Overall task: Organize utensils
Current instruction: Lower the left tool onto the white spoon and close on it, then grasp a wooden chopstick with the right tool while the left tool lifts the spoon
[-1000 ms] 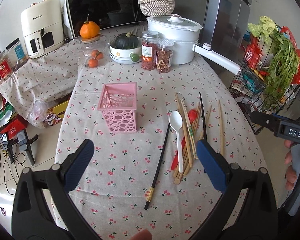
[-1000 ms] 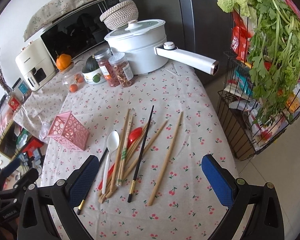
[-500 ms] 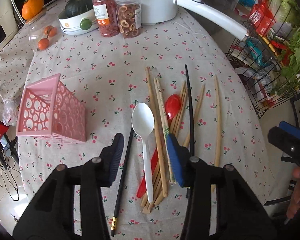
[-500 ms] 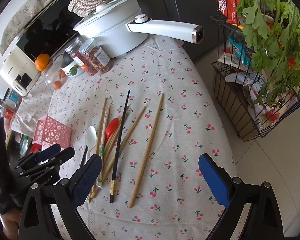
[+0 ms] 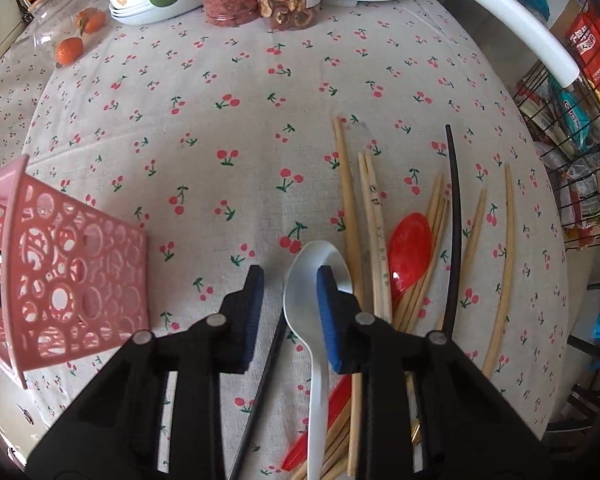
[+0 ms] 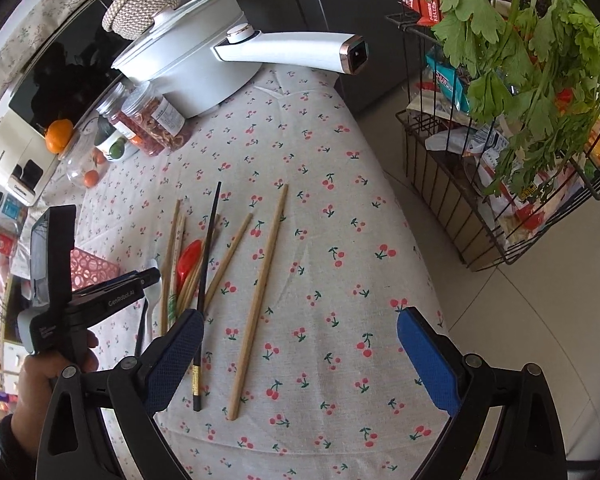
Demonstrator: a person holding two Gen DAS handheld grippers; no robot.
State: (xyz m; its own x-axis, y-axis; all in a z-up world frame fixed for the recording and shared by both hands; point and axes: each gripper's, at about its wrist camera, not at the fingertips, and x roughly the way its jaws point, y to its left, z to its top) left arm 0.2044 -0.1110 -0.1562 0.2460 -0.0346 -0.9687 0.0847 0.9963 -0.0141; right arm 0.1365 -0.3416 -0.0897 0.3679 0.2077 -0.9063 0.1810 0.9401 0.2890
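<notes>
1. Left wrist view: the left gripper (image 5: 290,280) points steeply down at the table, and its jaws have just been closing. They now stand narrow but not pressed together.
2. The bowl of the white spoon (image 5: 314,280) and the upper end of a black chopstick (image 5: 268,364) lie in the gap between the blue pads (image 5: 328,312). The right pad overlaps the spoon bowl in the picture. Whether it actually touches the spoon I cannot tell, and the left pad shows cloth between itself and the spoon, so nothing is pinched.
3. The spoon lies flat on the cherry-print tablecloth (image 5: 236,120) with its handle running back under the gripper.
4. Just to the right of the spoon is the pile: pale wooden chopsticks (image 5: 374,208), a red spoon (image 5: 410,248) partly among them, and a second black chopstick (image 5: 455,216) lying across.
5. One more wooden chopstick (image 5: 504,248) lies a little apart at the right edge of the pile.
6. The pink basket (image 5: 72,280) stands to the left of the gripper, well apart from the pile, its pierced wall facing the camera.
7. Right wrist view: the right gripper (image 6: 300,356) has its jaws spread wide and holds nothing.
8. It hangs over the near edge of the table. A long wooden chopstick (image 6: 260,292) lies between the pads in the picture, and the gold-banded end of a black chopstick (image 6: 198,376) lies beside the left pad.
9. A hand (image 6: 48,376) grips the left tool at the left of this view.
</notes>
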